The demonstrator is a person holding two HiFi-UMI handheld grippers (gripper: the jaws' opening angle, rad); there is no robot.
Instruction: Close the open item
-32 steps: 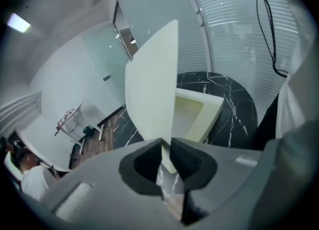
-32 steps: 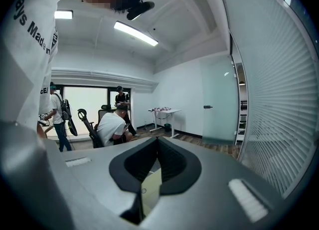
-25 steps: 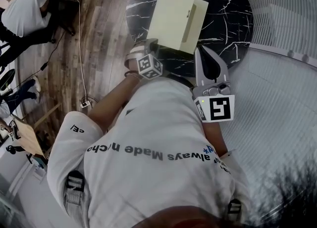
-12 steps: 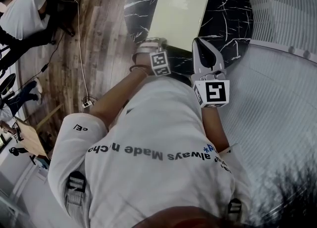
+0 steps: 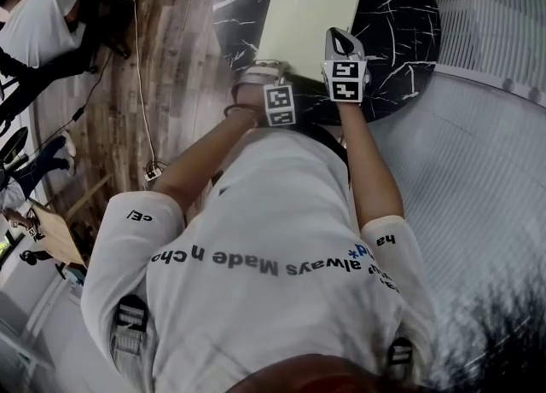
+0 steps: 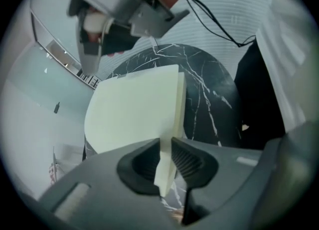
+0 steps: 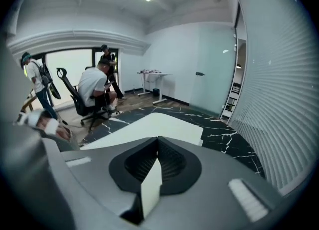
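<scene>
- Round black marble table [image 5: 401,33], white-veined, filling the far middle of the scene. Wooden floor [image 5: 171,84] to its left, pale ribbed surface [image 5: 478,195] to its right and nearer.
- On that table, toward its near left: pale yellow folder [image 5: 307,16], lying flat with the cover down and no gap showing along its edges. Looks closed already.
- At the folder's near right corner: right gripper [image 5: 341,35], reaching over the edge, jaws drawn together on a thin pale strip. Apparently a leaf or an edge of the folder, though hard to tell which part.
- At the folder's near left corner: left gripper [image 6: 166,155], jaws opening, with the folder's corner between them and the pads close against both of its faces. A loosening pinch rather than a clean release.
- Step in hand, as a judgement: the very end of the closing, with the cover laid down and the left grip easing off.
- Next move, as a judgement: calls for spreading both pairs of jaws fully before any pull toward the near side. Then a straight withdrawal low along the table, to avoid catching the cover and lifting it. Worth a look afterwards for a flat, shut cover once free of both grippers.
</scene>
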